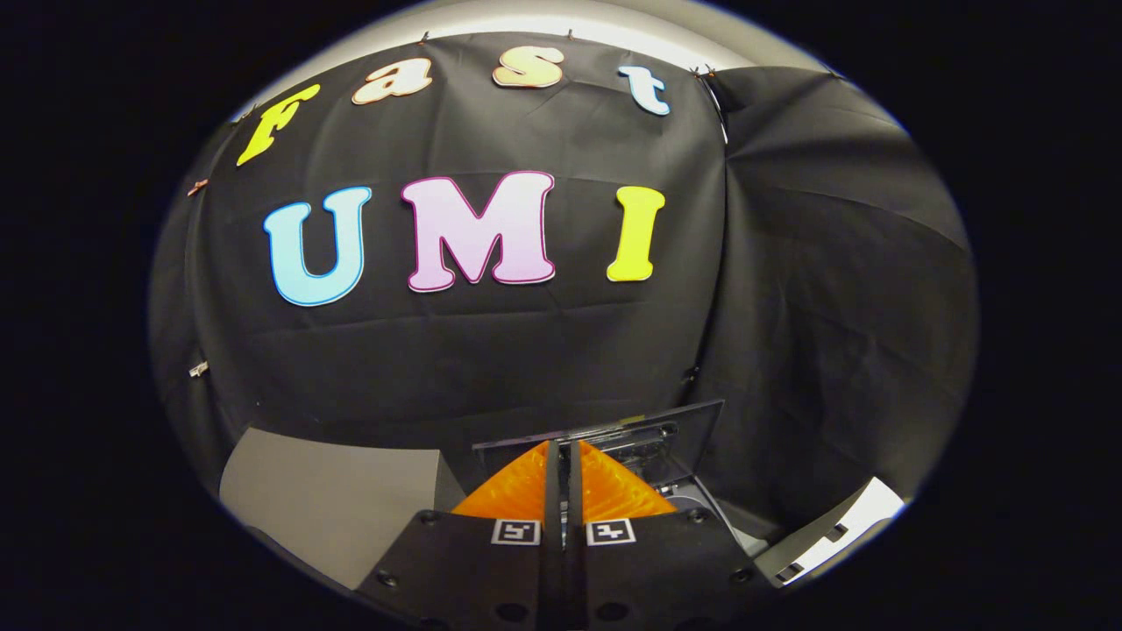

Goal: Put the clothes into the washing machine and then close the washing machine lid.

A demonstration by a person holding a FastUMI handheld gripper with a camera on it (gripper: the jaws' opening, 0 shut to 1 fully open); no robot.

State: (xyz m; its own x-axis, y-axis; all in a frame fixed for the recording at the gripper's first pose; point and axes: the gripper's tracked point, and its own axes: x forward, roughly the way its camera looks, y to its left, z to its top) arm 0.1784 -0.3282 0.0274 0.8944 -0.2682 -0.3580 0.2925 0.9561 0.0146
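Observation:
My gripper (562,449) is shut, its two fingers side by side with only a thin slit between them and nothing held in it. Just beyond the fingertips stands the washing machine's dark lid (679,434), raised upright and facing me. Below the lid, to the right of the fingers, a pale curved part of the machine's top (692,504) peeks out. The fingers hide most of the machine's opening.
A grey table surface (333,499) lies to the left of the fingers. A white panel edge with dark slots (833,535) sits to the right of the machine. The booth's black cloth wall (491,359) rises close behind.

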